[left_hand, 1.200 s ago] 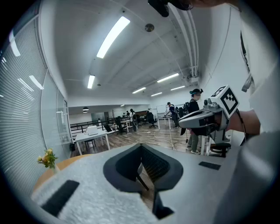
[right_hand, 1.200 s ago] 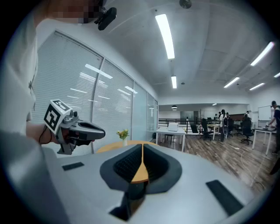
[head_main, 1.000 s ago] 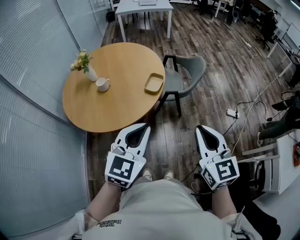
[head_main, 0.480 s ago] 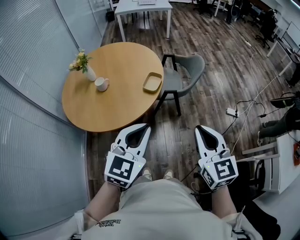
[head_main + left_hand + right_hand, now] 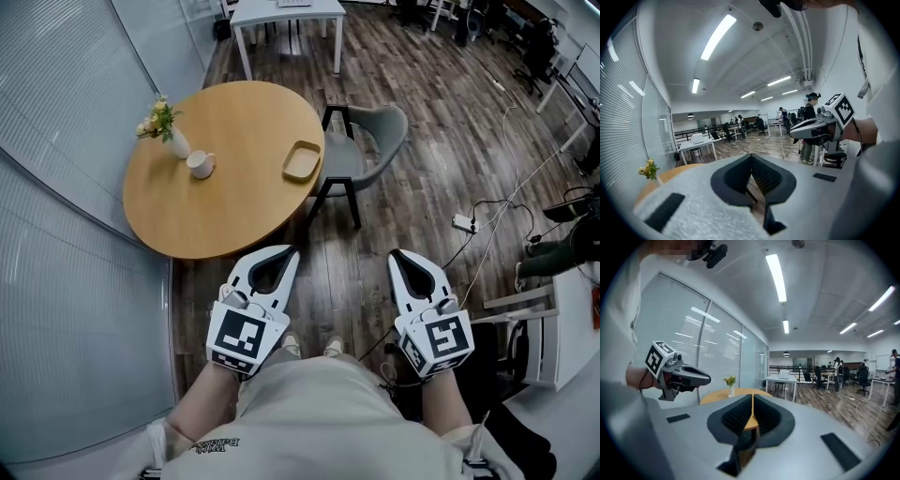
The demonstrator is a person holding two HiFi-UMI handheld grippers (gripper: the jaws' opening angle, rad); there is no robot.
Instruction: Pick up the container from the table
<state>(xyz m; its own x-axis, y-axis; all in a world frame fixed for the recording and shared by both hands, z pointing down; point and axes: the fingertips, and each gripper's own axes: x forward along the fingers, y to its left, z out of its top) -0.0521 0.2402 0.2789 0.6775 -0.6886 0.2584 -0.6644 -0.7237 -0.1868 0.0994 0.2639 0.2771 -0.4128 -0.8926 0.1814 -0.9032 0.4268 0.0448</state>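
Well ahead, flat on the round wooden table and close to its right-hand rim: the shallow tan container, rectangular with rounded corners, touched by nothing and well apart from both grippers. Just past that rim, a grey chair on dark legs, drawn up to the table's side. Farther left on the tabletop, a white mug and, just beside it, a white vase of yellow flowers, both well apart from the container. Beyond the table, a white desk on the dark plank floor.

Nearer, held low before the person's body: left gripper, jaws pressed together on nothing, tip near the table's near edge. Alongside, right gripper, likewise closed and empty, over the floor to the right of the table. Seen plainly in the left gripper view as dark pads meeting at the tip; in the right gripper view, as only a thin seam, with tabletop visible past it. Off to the right on the floor, a power strip with trailing cable.
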